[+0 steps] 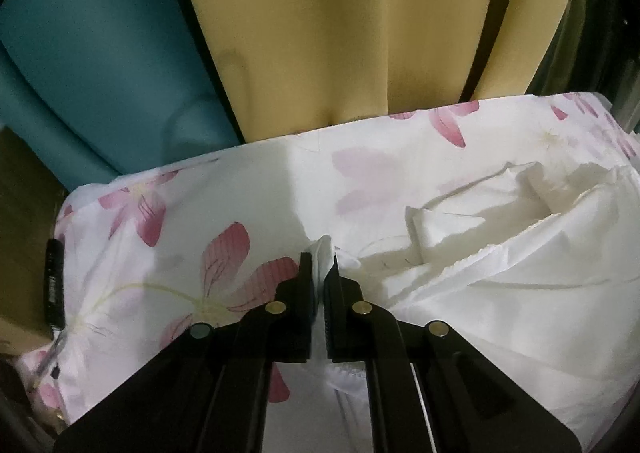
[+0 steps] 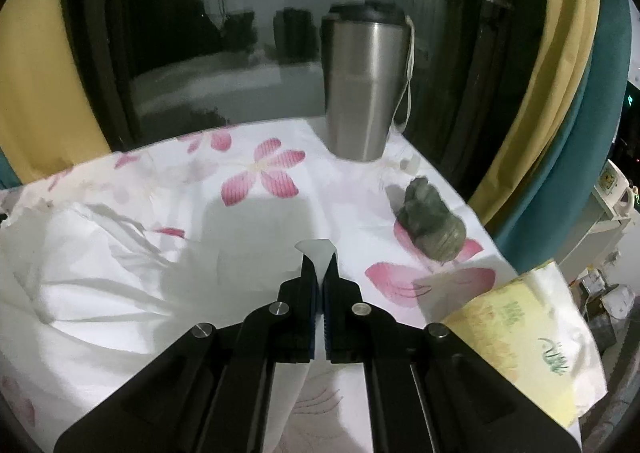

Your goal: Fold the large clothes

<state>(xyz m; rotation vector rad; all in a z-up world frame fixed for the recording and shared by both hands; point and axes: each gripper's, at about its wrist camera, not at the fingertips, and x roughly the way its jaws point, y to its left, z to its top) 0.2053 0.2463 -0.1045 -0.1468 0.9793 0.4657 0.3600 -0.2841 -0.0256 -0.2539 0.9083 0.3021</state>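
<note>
Left wrist view: the black two-finger left gripper [image 1: 320, 253] is clamped tight on an edge of the crumpled white garment [image 1: 480, 253], which lies on a table covered by a white cloth with pink flowers [image 1: 160, 221]; behind hang yellow curtains [image 1: 320, 13] and a teal curtain [image 1: 100, 53]. Right wrist view alone: the black right gripper [image 2: 319, 259], likewise closed on a fold of white garment [image 2: 100, 273], a stainless steel tumbler with dark lid [image 2: 366, 85], a grey-green carved figurine [image 2: 434, 221] and a yellow-and-white soft tissue pack [image 2: 532, 341] with green lettering, not legible
</note>
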